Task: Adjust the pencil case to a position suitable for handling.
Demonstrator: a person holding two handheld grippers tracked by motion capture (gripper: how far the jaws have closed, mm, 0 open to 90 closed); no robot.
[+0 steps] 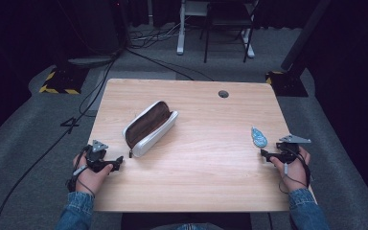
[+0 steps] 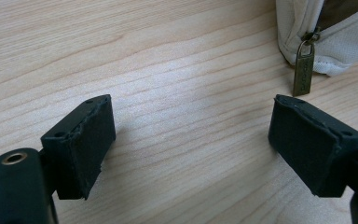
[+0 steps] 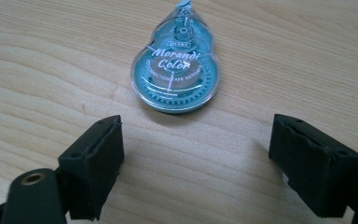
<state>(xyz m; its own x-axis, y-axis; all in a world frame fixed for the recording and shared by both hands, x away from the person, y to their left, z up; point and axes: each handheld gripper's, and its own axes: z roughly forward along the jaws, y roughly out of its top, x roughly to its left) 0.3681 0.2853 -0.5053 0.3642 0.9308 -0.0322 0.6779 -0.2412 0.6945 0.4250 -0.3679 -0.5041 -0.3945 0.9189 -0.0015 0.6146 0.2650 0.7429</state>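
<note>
Correction tape (image 3: 176,70) nose points away.

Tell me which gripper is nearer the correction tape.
Right. The right gripper sits just short of the correction tape; the left gripper is across the table by the pencil case.

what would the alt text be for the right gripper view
A teal correction tape dispenser in a clear shell lies flat on the wooden table, just beyond the open right hand-held gripper. Its two black jaws stand wide apart with nothing between them.
</note>
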